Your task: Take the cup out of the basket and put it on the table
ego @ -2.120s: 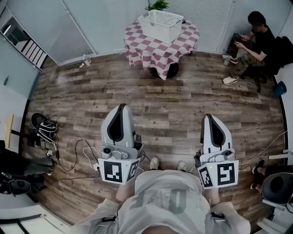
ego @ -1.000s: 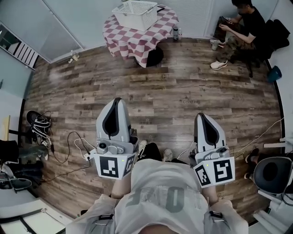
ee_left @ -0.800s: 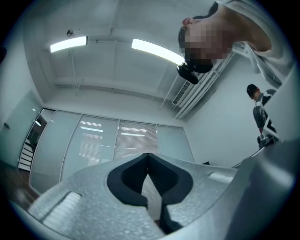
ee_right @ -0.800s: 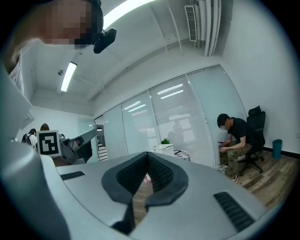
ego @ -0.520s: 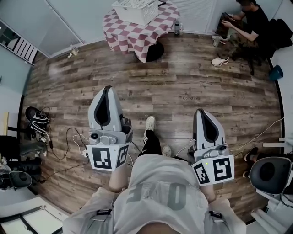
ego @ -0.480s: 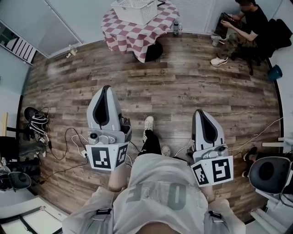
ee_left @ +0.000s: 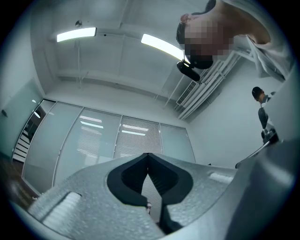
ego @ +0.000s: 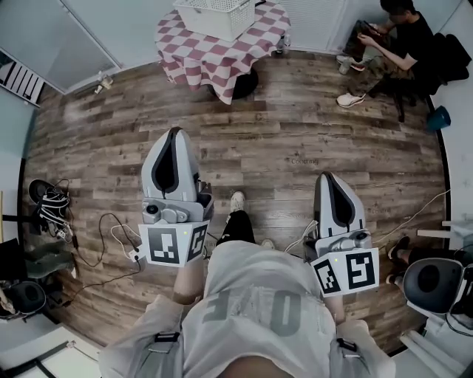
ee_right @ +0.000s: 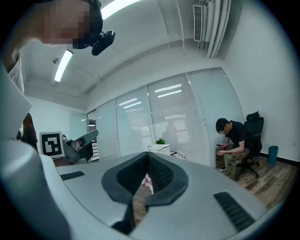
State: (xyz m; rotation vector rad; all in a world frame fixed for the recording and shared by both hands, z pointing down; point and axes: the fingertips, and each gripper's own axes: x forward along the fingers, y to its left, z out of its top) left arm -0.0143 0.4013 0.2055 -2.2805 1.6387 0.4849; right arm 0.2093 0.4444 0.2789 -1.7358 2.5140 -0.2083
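Where the far wall meets the wooden floor (ego: 295,140), a white basket (ego: 213,16) sits on a round worktop (ego: 222,59) draped in a red-and-white checked cloth. The inside of the basket cannot be made out from here, so the cup is not visible. Well apart from the worktop, on the near side, the left hand-held gripper (ego: 174,133) is held out over the floor, pointing away, jaws pressed together with nothing between them. The right hand-held gripper (ego: 329,177), beside it, is likewise closed and empty. A seated person (ego: 395,40) is at the far right.
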